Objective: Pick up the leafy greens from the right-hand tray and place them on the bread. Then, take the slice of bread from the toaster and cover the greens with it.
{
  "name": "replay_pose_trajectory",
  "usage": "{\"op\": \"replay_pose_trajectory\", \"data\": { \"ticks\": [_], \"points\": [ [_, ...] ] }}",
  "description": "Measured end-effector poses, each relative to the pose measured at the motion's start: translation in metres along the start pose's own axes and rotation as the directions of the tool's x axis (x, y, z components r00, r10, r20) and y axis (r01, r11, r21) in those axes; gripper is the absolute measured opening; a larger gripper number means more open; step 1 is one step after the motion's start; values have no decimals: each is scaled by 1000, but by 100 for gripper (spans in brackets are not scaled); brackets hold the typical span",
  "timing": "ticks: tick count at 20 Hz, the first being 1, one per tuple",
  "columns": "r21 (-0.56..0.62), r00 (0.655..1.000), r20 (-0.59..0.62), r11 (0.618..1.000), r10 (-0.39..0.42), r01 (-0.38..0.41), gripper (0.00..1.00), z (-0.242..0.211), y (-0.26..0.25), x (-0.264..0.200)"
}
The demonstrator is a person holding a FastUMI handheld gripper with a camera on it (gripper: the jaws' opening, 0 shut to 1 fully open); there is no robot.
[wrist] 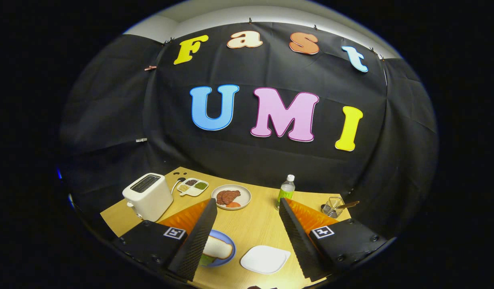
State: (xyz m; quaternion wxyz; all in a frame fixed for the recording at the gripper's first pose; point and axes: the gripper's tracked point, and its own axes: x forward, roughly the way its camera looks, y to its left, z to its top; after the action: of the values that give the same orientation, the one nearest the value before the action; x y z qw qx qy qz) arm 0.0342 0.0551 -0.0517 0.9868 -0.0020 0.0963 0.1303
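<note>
The bread slice [217, 247] lies on a blue plate [230, 253] beside the left finger, green leaf [206, 260] peeking from under it. The white tray [265, 259] sits between the fingers. The gripper [247, 237] hangs spread wide, holding nothing. The toaster [148, 196] stands well beyond; a careless reach could clip the plate of meat slices [231, 197] or topple the bottle [286, 192].
</note>
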Motion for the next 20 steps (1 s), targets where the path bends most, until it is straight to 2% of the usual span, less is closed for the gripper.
{"op": "replay_pose_trajectory", "data": {
  "ticks": [10, 20],
  "points": [
    [46, 999, -22, 999, 24, -23, 99, -2, -10, 4],
    [42, 1000, -26, 999, 17, -16, 99, -2, -16, 8]
  ]
}}
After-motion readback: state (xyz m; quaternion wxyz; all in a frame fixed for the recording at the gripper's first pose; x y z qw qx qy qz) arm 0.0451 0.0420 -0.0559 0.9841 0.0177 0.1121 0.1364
